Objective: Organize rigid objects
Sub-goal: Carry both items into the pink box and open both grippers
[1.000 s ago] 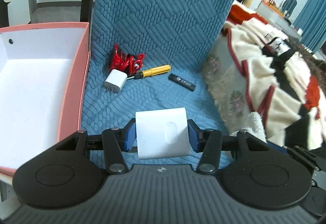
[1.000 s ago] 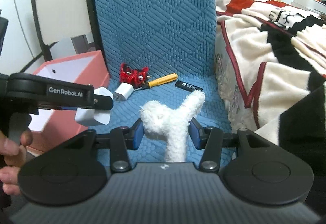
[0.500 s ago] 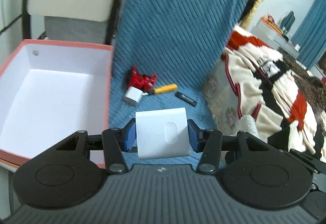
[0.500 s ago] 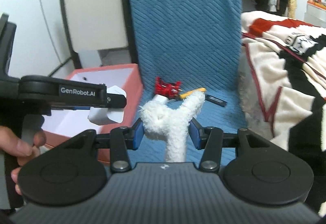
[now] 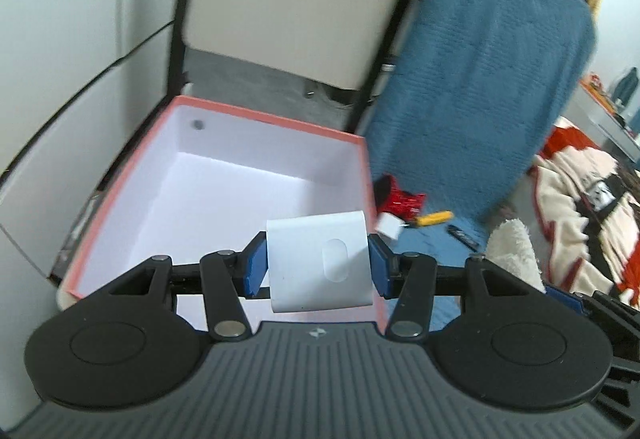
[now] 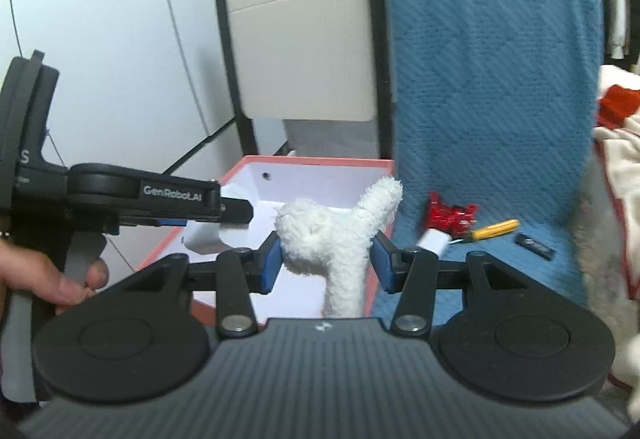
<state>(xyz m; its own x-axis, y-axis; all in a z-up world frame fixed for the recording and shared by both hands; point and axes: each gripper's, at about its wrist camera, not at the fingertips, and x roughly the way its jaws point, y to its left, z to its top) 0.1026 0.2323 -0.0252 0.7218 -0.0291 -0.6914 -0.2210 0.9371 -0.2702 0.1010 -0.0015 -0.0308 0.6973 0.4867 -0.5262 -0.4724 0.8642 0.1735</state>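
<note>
My left gripper (image 5: 318,265) is shut on a white rounded plastic block (image 5: 320,259) and holds it above the near right part of the pink box (image 5: 256,123), whose white inside is bare. The block also shows in the right wrist view (image 6: 204,237) over the box (image 6: 320,161). My right gripper (image 6: 326,259) is shut on a white plush toy (image 6: 332,235), held above the box's right edge. On the blue chair seat lie a red toy (image 6: 450,217), a white charger (image 6: 434,241), a yellow screwdriver (image 6: 494,229) and a black stick (image 6: 534,245).
The blue quilted chair back (image 6: 492,59) rises behind the seat. A beige folding chair (image 6: 304,47) stands behind the box. A patterned blanket (image 5: 580,207) lies at the right. A white wall (image 5: 72,39) is at the left.
Both grippers have risen and swung left, from over the blue seat to over the pink box, still holding the white block and the plush toy.
</note>
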